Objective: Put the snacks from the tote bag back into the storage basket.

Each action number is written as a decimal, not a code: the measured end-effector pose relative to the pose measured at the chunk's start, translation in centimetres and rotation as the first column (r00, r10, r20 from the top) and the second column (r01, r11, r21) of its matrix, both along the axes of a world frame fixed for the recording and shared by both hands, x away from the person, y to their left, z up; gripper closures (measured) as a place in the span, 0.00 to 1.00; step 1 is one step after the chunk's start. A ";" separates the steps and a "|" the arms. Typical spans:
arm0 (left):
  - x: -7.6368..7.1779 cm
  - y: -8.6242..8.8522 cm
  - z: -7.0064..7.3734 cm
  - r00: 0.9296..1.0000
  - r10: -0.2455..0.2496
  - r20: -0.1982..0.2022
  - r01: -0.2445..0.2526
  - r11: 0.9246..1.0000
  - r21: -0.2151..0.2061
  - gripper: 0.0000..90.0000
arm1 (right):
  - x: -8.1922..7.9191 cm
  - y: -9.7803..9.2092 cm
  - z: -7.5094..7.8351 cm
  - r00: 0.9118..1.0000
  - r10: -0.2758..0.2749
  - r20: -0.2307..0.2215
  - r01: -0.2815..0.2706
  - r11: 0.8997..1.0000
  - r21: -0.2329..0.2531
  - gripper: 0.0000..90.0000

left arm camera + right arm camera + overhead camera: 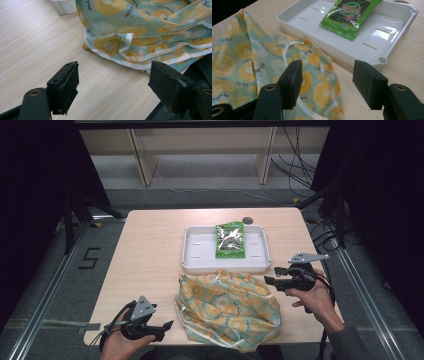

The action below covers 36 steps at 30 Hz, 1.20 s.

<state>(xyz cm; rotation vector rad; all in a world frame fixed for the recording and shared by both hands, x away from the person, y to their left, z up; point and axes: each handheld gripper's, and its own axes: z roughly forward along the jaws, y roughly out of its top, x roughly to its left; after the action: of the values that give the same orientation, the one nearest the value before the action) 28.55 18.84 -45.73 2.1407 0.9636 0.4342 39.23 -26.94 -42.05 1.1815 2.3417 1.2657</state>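
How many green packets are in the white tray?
1. A single green packet lies flat in the middle of the white tray, toward its far side. The fruit-print bag in front of the tray could hide more; I cannot see inside it.

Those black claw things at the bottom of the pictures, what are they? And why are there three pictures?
Each claw is a hand-held gripper, a two-jaw tool that a person squeezes. The big picture looks down from above: the left hand-held gripper and the right hand-held gripper sit on either side of a fruit-print cloth bag on a wooden table. The other two pictures come from small cameras riding on each tool, looking along its jaws. Behind the bag is a white tray with a green snack packet inside. Both tools are open and hold nothing.
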 end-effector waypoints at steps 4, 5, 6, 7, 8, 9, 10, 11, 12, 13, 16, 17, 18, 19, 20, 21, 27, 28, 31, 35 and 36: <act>0.0 0.0 0.0 1.000 0.002 -0.001 -0.002 1.000 0.000 0.26 | -0.7 -0.3 -0.2 1.000 -0.022 -0.018 0.022 1.000 0.013 0.43; 0.0 0.0 0.0 1.000 0.003 -0.001 -0.003 1.000 -0.002 0.26 | -0.8 -0.4 -0.3 1.000 -0.018 -0.018 0.018 1.000 0.015 0.42; 0.0 0.0 0.0 1.000 0.001 -0.001 -0.001 1.000 -0.001 0.26 | -0.9 -0.5 -0.4 1.000 -0.011 -0.019 0.011 1.000 0.018 0.43; 0.0 0.0 0.0 1.000 0.002 0.000 -0.002 1.000 0.000 0.26 | -1.1 -0.5 -0.5 0.999 -0.015 -0.033 0.015 1.000 0.018 0.42; 0.0 0.0 0.0 1.000 0.002 -0.001 -0.002 1.000 0.000 0.26 | -1.1 -0.7 -0.6 1.000 -0.012 -0.024 0.013 1.000 0.016 0.42; 0.0 0.0 0.0 1.000 0.002 0.000 -0.002 1.000 -0.001 0.26 | -1.2 -0.8 -0.6 1.000 -0.015 -0.015 0.015 1.000 0.007 0.42; 0.0 0.0 0.0 1.000 0.002 0.000 -0.002 1.000 -0.001 0.26 | -1.4 -0.9 -0.6 0.999 -0.022 -0.023 0.022 1.000 0.004 0.41; -0.1 0.0 0.0 1.000 0.001 -0.002 -0.001 1.000 -0.010 0.26 | -1.5 -1.1 -0.6 0.999 -0.023 -0.029 0.024 1.000 0.004 0.41; -0.1 -0.1 0.0 1.000 0.002 -0.003 -0.002 1.000 -0.022 0.26 | -1.5 -1.2 -0.6 1.000 -0.024 -0.014 0.024 1.000 0.005 0.41; -0.1 -0.1 0.0 1.000 0.003 -0.003 -0.003 1.000 -0.021 0.26 | -1.8 -1.2 -0.6 0.999 -0.041 -0.036 0.041 0.999 0.015 0.41; -0.1 0.0 0.0 1.000 -0.003 0.004 0.003 1.000 -0.014 0.26 | -1.9 -1.5 -0.8 1.000 -0.024 -0.020 0.024 0.999 0.021 0.39; 0.0 0.0 0.0 1.000 -0.008 0.010 0.008 1.000 -0.006 0.26 | -2.0 -1.6 -0.8 0.999 -0.032 -0.015 0.032 0.999 0.013 0.39; 0.0 0.0 0.0 1.000 -0.006 0.009 0.006 1.000 -0.006 0.26 | -2.2 -1.7 -0.8 0.999 -0.025 -0.022 0.025 1.000 0.019 0.39; 0.0 0.1 0.1 1.000 -0.008 0.010 0.008 1.000 -0.002 0.26 | -2.6 -1.6 -0.8 0.998 -0.050 -0.046 0.052 0.998 0.034 0.39; 0.0 0.1 0.1 1.000 -0.008 0.010 0.008 1.000 -0.001 0.26 | -2.7 -1.7 -0.8 0.998 -0.048 -0.043 0.049 0.998 0.032 0.39; 0.0 0.1 0.1 1.000 -0.007 0.009 0.007 1.000 -0.001 0.26 | -2.9 -1.9 -0.7 0.997 -0.051 -0.049 0.052 0.998 0.020 0.39; 0.0 0.1 0.0 1.000 -0.007 0.009 0.007 1.000 0.002 0.26 | -4.0 -2.6 -1.2 0.997 -0.057 -0.043 0.058 0.998 0.013 0.39; 0.0 0.1 0.0 1.000 -0.006 0.010 0.006 1.000 0.002 0.26 | -4.1 -2.6 -1.3 0.997 -0.057 -0.044 0.058 0.998 0.013 0.39; 0.0 0.1 0.0 1.000 -0.004 0.009 0.004 1.000 0.000 0.26 | -4.6 -3.0 -1.6 0.997 -0.062 -0.046 0.063 0.998 0.010 0.39; 0.0 0.1 0.0 1.000 -0.003 0.009 0.003 1.000 0.000 0.26 | -5.2 -3.4 -2.0 0.997 -0.065 -0.052 0.065 0.998 0.002 0.39; 0.0 0.1 0.0 1.000 -0.002 0.008 0.002 1.000 0.001 0.26 | -5.3 -3.6 -2.1 0.997 -0.062 -0.053 0.062 0.998 -0.005 0.39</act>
<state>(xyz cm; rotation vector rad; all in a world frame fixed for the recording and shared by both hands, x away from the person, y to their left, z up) 28.56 18.97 -45.68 2.1394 0.9571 0.4420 33.89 -30.52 -44.10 1.2922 2.3236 1.2240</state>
